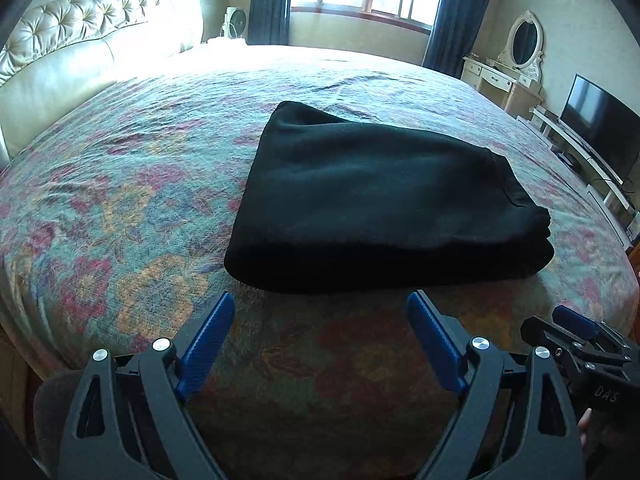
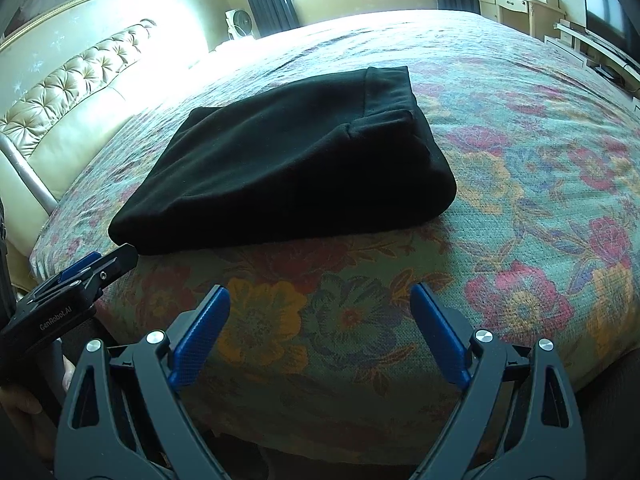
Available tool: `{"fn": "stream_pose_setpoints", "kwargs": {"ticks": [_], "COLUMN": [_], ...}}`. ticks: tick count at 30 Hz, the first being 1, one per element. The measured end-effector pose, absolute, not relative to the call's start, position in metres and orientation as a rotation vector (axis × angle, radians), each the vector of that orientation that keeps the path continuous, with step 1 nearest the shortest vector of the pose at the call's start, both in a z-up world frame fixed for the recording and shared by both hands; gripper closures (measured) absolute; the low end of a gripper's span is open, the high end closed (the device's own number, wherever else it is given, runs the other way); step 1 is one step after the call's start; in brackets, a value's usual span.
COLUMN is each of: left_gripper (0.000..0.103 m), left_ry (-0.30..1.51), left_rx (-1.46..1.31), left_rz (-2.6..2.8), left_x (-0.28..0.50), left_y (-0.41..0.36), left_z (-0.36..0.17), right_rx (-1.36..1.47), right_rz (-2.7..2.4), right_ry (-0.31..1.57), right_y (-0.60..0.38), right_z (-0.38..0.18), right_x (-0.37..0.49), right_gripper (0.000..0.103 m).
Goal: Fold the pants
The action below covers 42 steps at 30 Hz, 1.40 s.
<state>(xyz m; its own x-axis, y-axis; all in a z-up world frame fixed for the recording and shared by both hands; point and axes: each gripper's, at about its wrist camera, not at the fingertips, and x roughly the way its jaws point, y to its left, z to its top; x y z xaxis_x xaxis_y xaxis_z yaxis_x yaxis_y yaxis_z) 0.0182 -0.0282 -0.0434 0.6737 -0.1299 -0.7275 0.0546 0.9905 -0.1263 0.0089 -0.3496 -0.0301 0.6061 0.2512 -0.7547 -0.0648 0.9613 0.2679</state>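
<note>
Black pants (image 1: 372,200) lie folded into a thick flat bundle on the flowered bedspread (image 1: 120,200), near the bed's front edge. In the right wrist view the same pants (image 2: 288,168) sit ahead and slightly left. My left gripper (image 1: 320,308) hovers just short of the bundle's near edge, open, with nothing between its blue pads. My right gripper (image 2: 320,300) is open too, over bare bedspread (image 2: 520,200), a short way back from the pants. Each gripper shows at the edge of the other's view: the right gripper (image 1: 576,328) and the left gripper (image 2: 96,264).
A padded cream headboard (image 1: 88,40) bounds the bed on the left. Beyond the bed are a window with dark curtains (image 1: 272,0), a small fan (image 1: 236,20), a vanity with an oval mirror (image 1: 516,56) and a television (image 1: 600,128) on a low stand at the right.
</note>
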Motion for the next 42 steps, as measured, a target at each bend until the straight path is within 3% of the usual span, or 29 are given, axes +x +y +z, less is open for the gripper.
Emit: {"fn": "stream_pose_setpoints", "kwargs": {"ticks": [42], "left_gripper": [0.014], "left_ry": [0.735], "left_rx": [-0.015], "left_rz": [-0.098], "left_x": [0.013], "left_y": [-0.039], "left_z": [-0.023], "right_rx": [0.239], "right_rz": [0.2], "right_ry": [0.925], "right_y": [-0.347], "right_z": [-0.035], "right_x": [0.009], "right_gripper": [0.011]}}
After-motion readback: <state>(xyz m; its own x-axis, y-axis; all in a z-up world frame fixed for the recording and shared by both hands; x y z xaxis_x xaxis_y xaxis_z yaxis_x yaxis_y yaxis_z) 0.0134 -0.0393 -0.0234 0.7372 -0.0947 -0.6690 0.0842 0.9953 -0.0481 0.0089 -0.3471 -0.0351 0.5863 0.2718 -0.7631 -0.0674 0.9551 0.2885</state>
